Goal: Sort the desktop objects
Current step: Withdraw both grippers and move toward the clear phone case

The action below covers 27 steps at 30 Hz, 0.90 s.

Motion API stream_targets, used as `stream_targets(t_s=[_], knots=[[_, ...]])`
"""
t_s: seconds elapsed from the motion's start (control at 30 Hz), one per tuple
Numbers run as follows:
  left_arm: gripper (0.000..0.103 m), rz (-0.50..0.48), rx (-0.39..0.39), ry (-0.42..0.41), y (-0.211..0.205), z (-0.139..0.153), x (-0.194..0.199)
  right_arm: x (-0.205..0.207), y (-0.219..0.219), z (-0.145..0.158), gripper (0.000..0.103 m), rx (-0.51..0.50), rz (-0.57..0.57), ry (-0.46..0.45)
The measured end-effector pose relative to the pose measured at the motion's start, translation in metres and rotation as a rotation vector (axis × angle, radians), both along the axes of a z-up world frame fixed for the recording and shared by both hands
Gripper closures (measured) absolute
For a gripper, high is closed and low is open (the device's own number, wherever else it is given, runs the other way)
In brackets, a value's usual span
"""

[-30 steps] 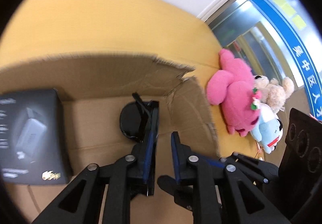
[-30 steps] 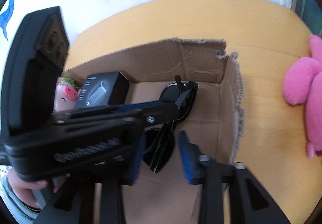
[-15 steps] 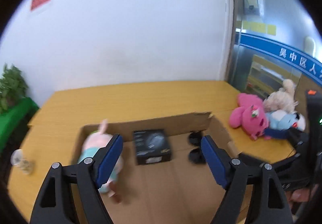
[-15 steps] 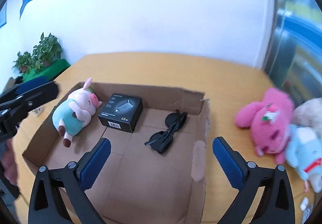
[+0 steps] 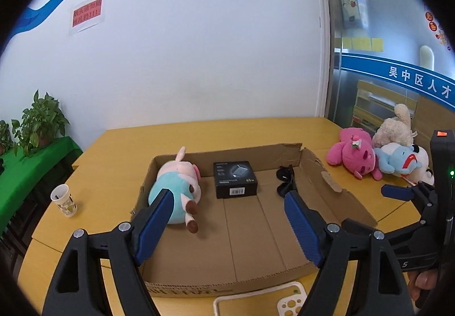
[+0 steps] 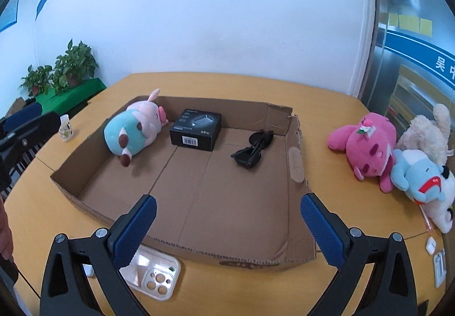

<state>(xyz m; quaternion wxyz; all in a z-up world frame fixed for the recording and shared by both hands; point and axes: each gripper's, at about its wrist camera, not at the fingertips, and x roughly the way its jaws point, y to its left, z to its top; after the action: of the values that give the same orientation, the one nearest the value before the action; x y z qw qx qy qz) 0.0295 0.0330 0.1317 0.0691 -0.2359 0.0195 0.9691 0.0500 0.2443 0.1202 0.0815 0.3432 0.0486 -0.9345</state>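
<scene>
Starting at the left, a paper cup (image 6: 66,127) stands on the smooth yellow table (image 6: 227,85); beside it lies a shallow cardboard tray (image 6: 182,213) with ragged walls; inside sit a soft pig plush (image 6: 133,130), a glossy black box (image 6: 196,130) and folded dark sunglasses (image 6: 253,149); a clear phone case (image 6: 155,276) lies at its near edge; right of the tray, fuzzy pink (image 6: 366,142), blue (image 6: 418,176) and cream (image 6: 426,131) plushes are heaped; left gripper (image 5: 229,216) and right gripper (image 6: 227,226) both gape wide, holding nothing.
</scene>
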Motion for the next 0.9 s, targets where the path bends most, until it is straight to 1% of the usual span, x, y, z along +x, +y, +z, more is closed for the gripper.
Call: stream_targets(t_s=[0.1, 0.27, 0.43, 0.67, 0.9], knots=[[0.023, -0.014, 0.011, -0.014, 0.002, -0.006, 0.006, 0.011, -0.003, -0.002, 0.0, 0.007, 0.002, -0.007], [0.023, -0.018, 0.024, -0.022, 0.002, -0.01, 0.013, 0.021, -0.002, 0.002, 0.0, 0.016, -0.014, 0.016], [0.023, -0.024, 0.015, -0.021, 0.004, -0.016, 0.017, 0.028, -0.002, 0.002, 0.0, 0.028, -0.025, 0.027], [0.023, -0.023, 0.059, -0.052, -0.003, -0.028, 0.019, 0.037, 0.001, -0.001, 0.0, 0.007, -0.022, 0.026], [0.023, -0.026, 0.067, -0.074, -0.006, -0.037, 0.02, 0.041, 0.005, -0.007, 0.0, -0.01, -0.037, 0.023]])
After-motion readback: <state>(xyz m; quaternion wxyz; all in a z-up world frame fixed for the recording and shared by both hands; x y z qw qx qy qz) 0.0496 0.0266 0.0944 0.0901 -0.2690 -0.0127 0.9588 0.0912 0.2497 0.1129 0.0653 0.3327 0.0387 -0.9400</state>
